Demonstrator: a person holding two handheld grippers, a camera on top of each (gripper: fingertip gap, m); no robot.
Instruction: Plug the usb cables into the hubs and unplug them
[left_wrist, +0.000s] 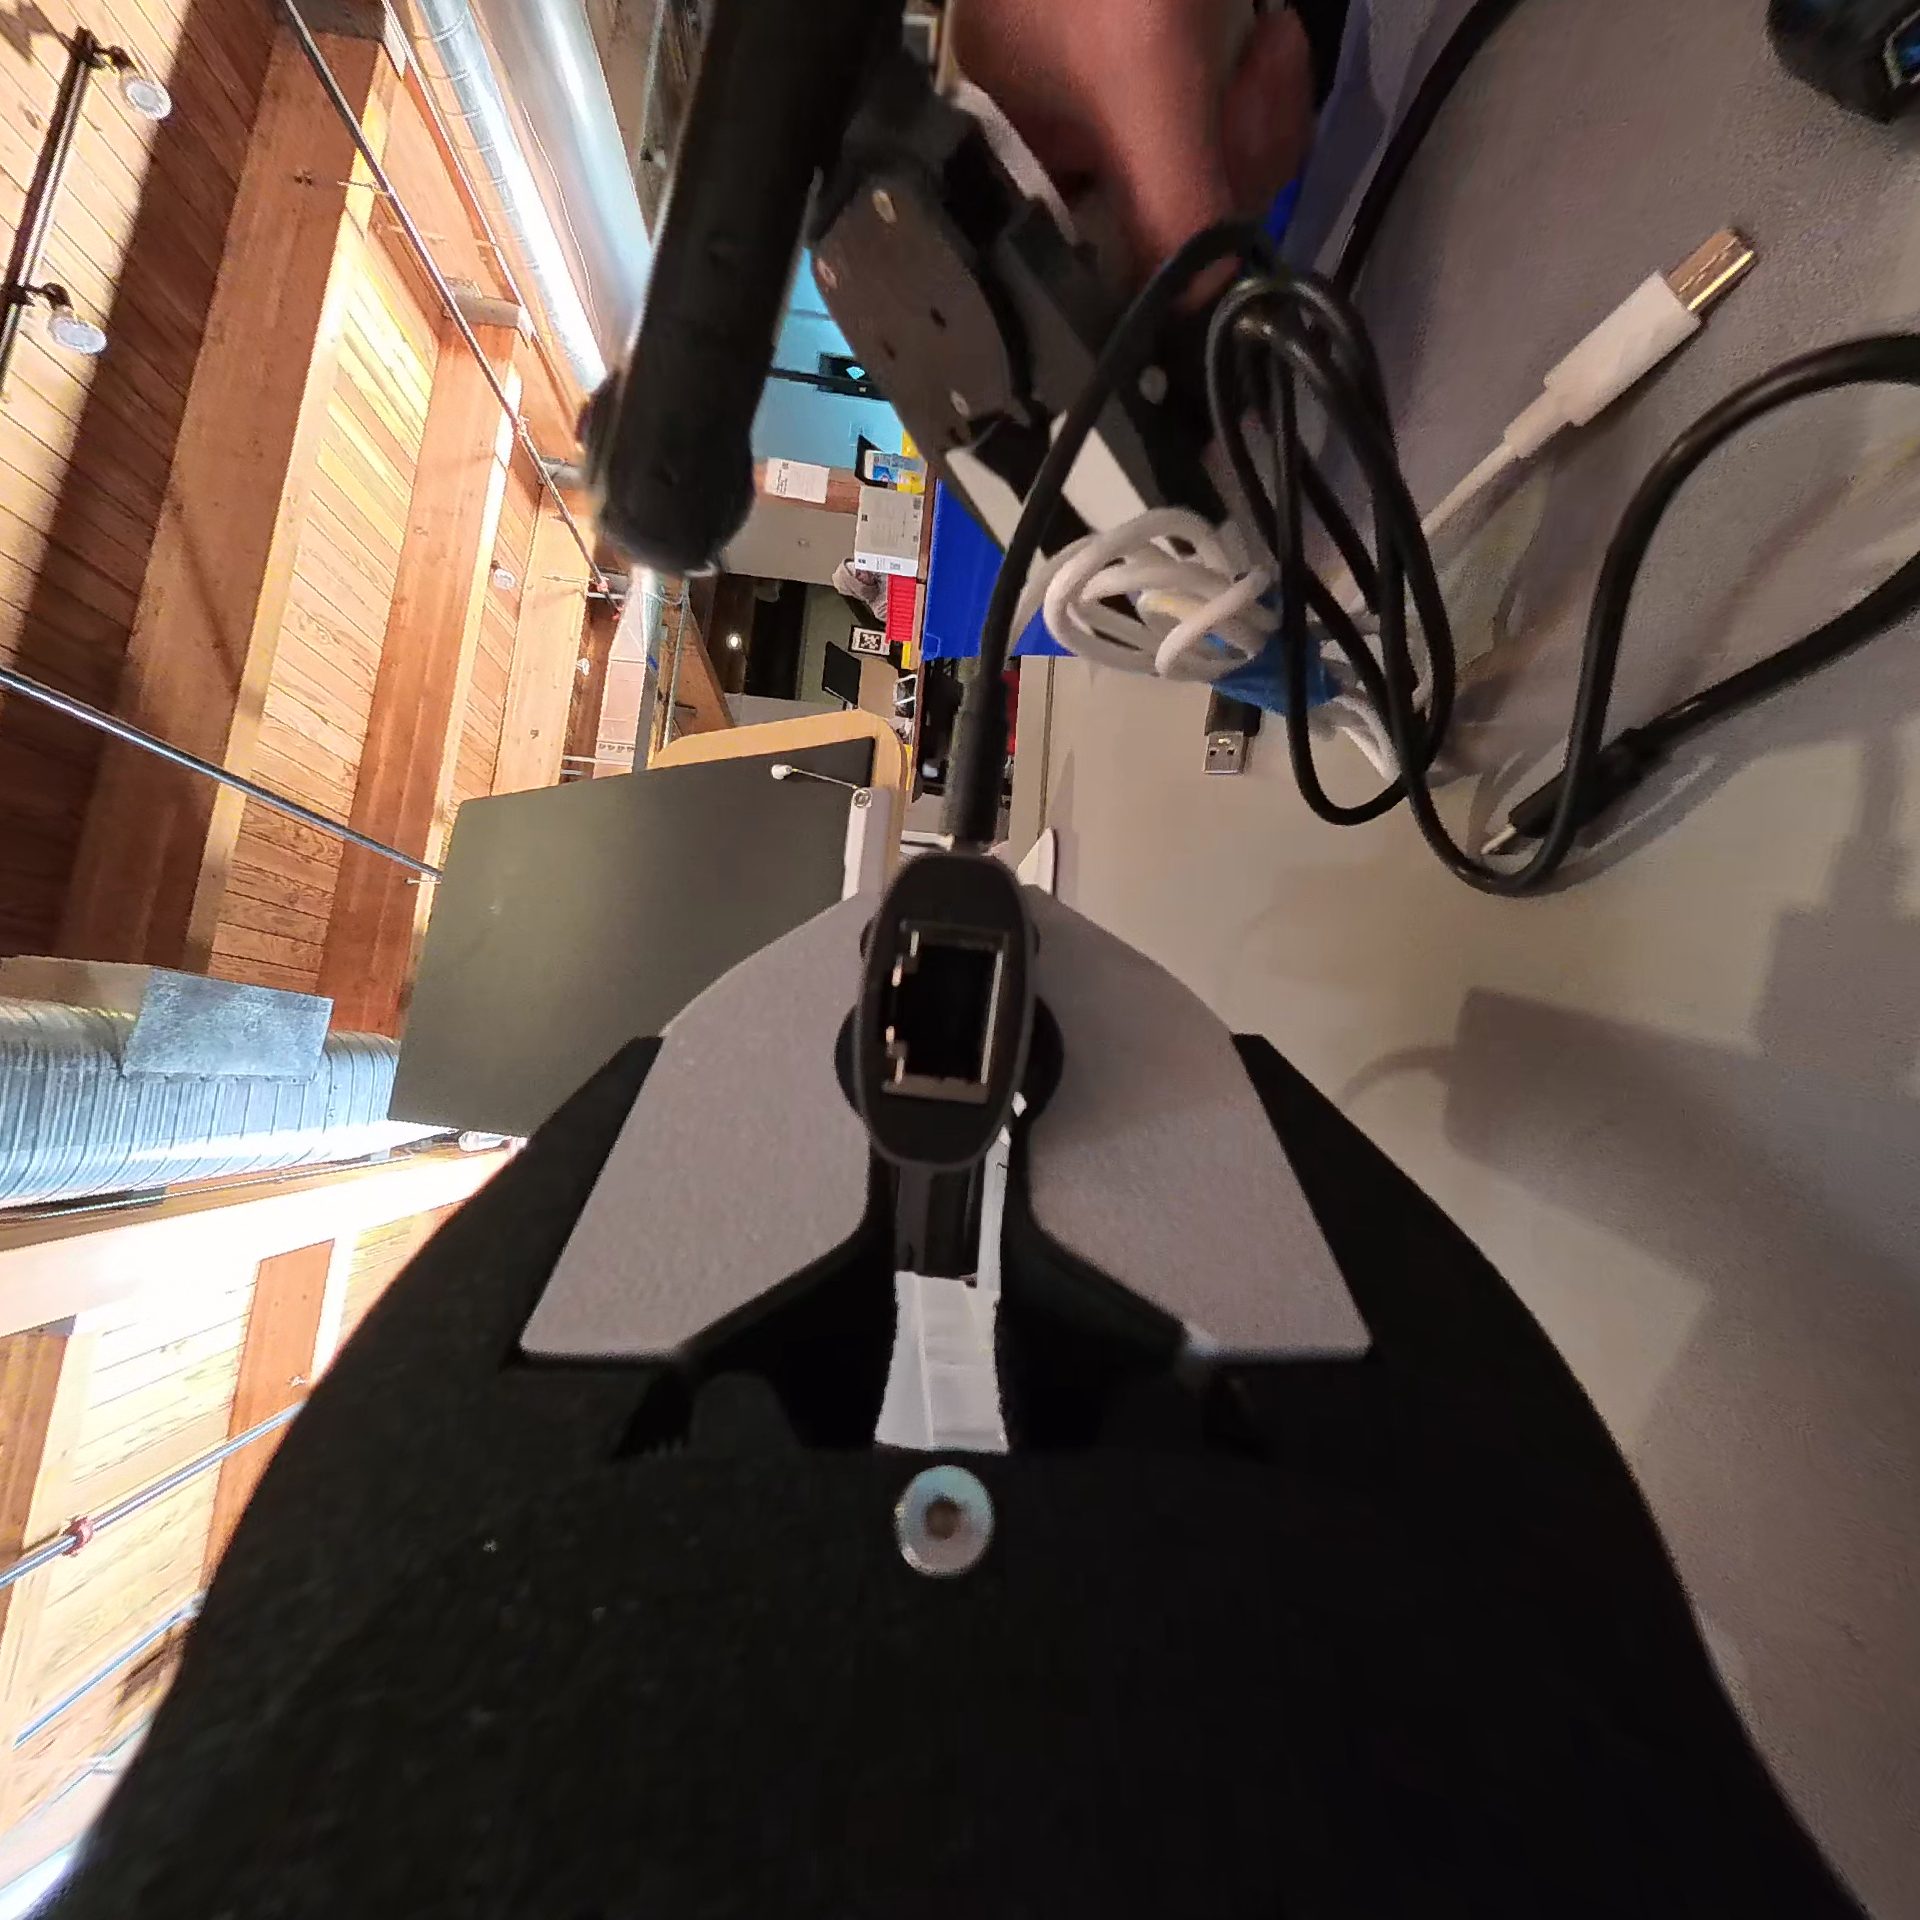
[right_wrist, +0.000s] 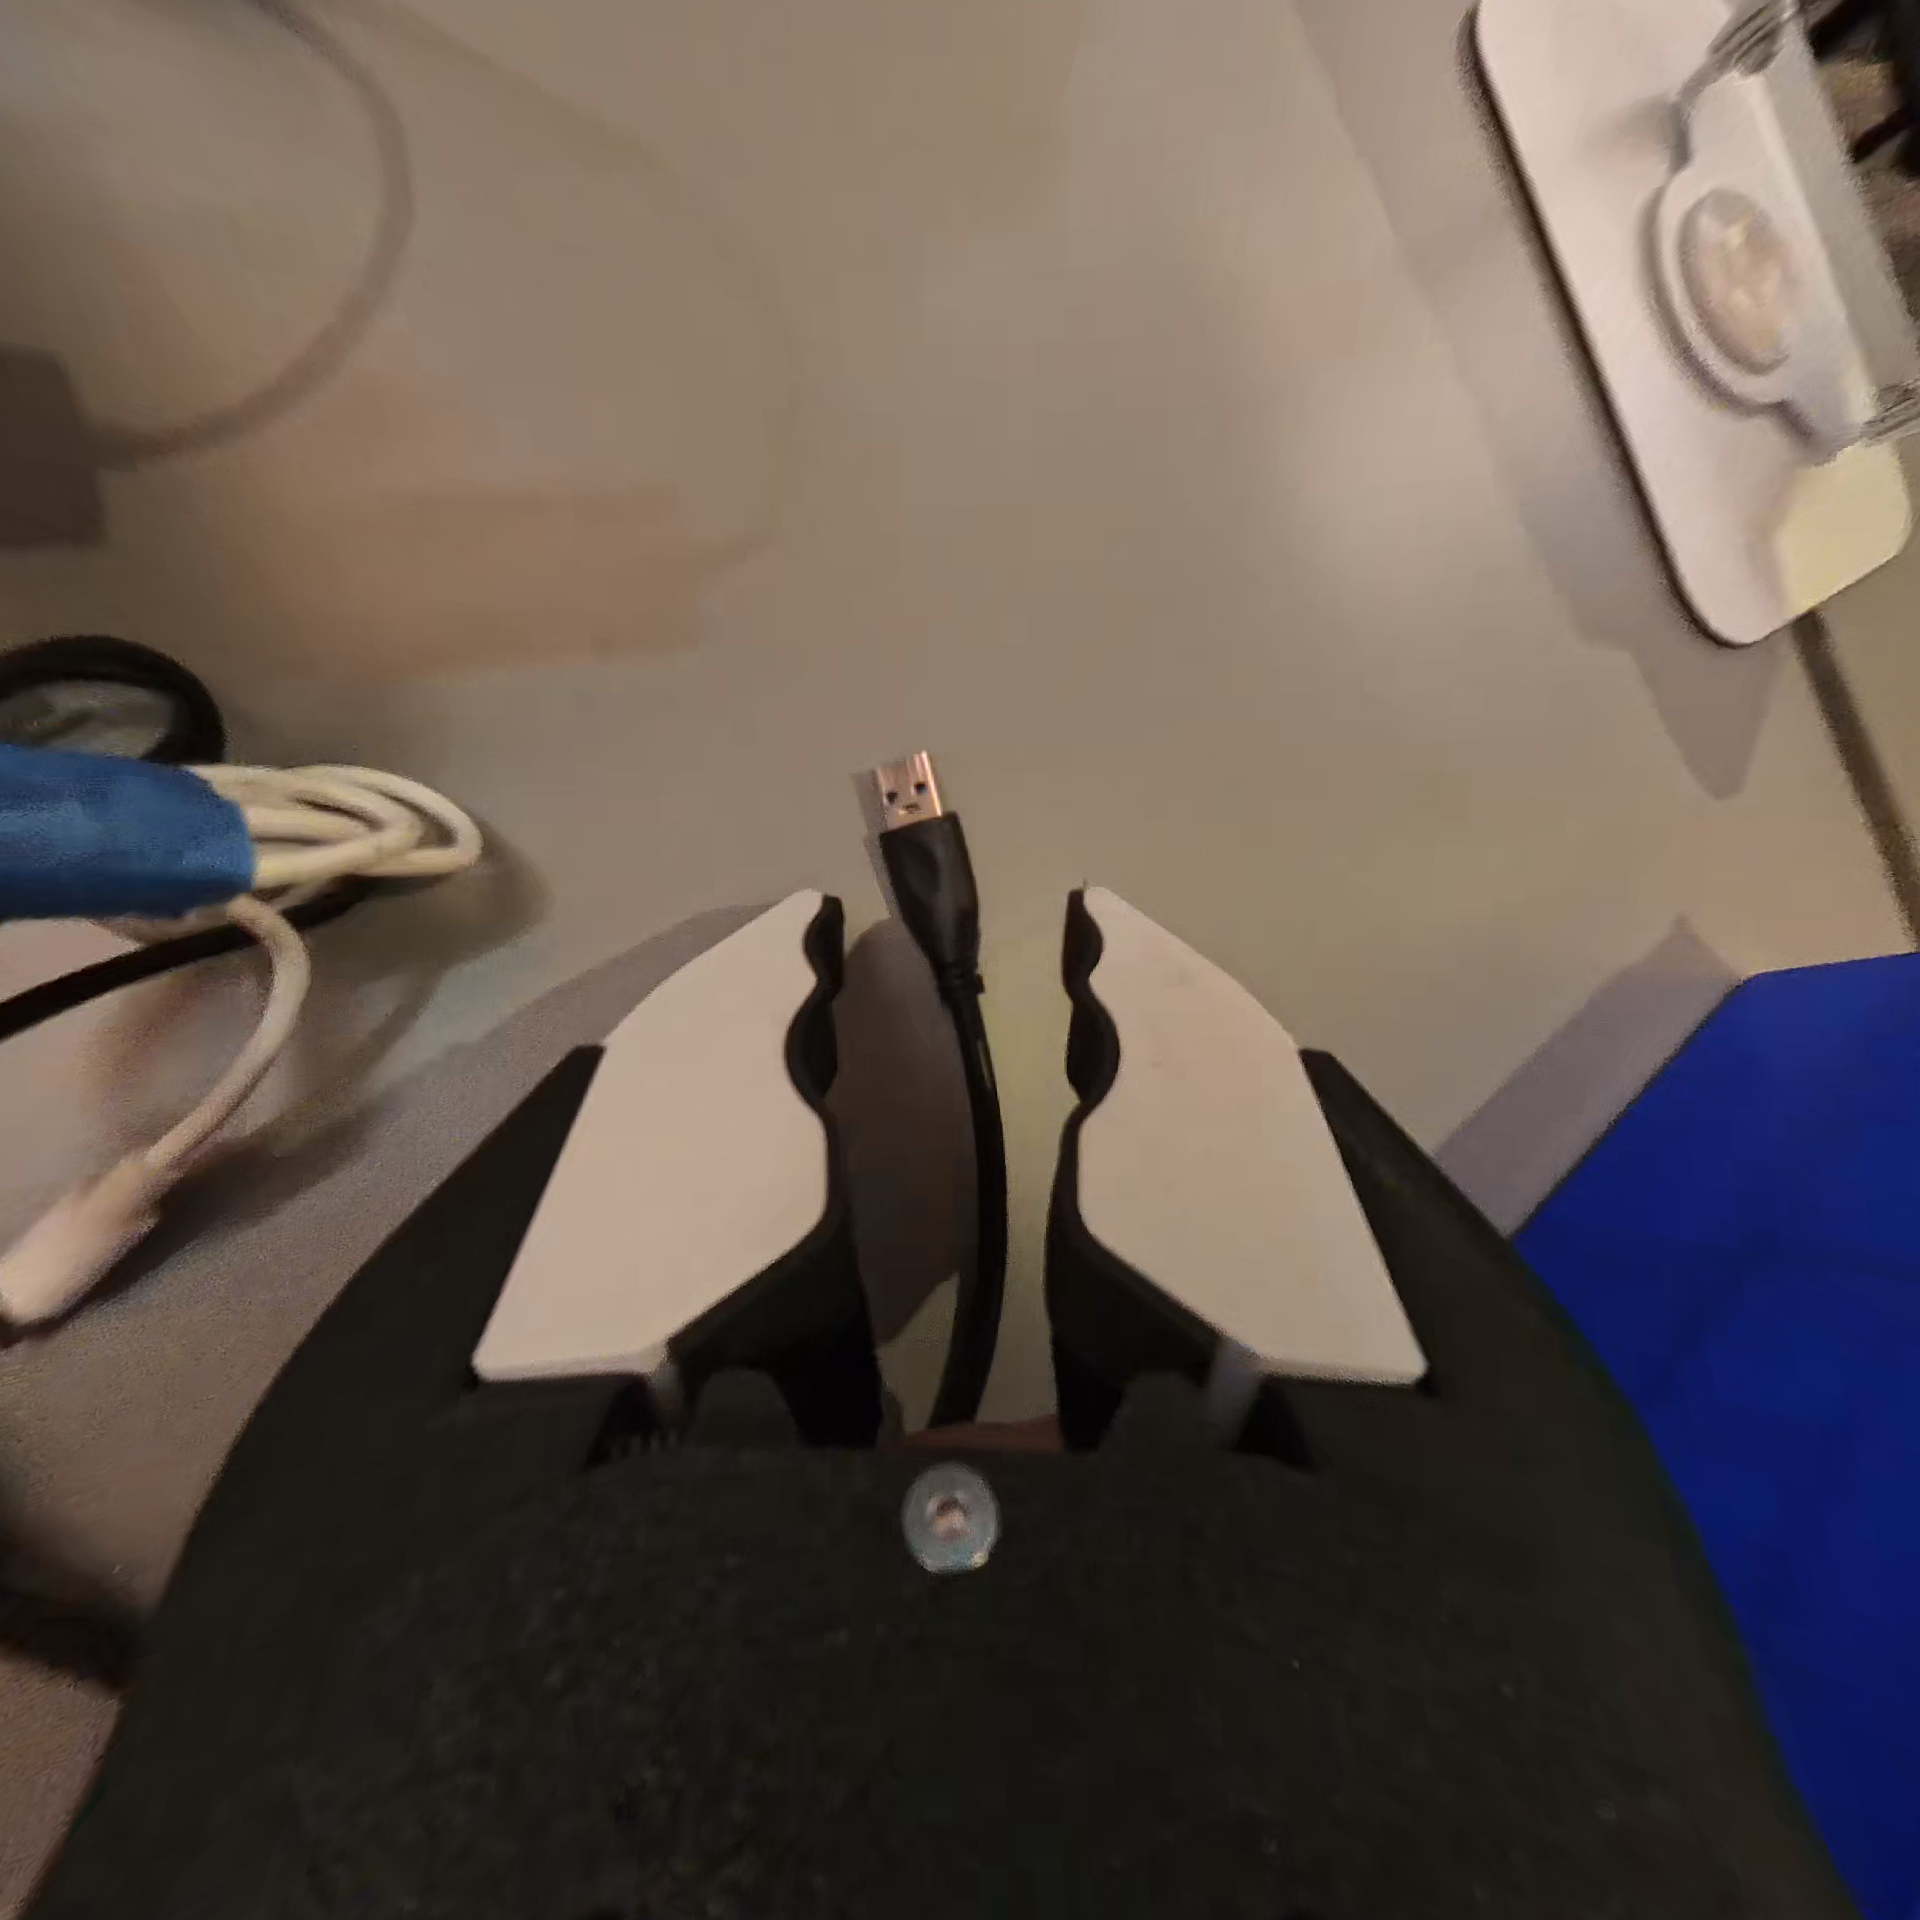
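Gripping the black hub (left_wrist: 940, 1023) with left fingers (left_wrist: 831, 1091) closed on its body, open port end facing the camera, lifted off the worktop (left_wrist: 1558, 1039). Straddling the black usb cable (right_wrist: 971, 1091) with right fingers (right_wrist: 727, 1070) spread, touching nothing; plug (right_wrist: 902, 795) lying ahead. Looking light and limp; pinching the stiff moulded plug, not the cord.

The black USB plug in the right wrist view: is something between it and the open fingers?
No, nothing visible. The black USB plug lies on the bare grey table, just ahead of the right gripper; its cable runs back through the open gap, touching neither finger.
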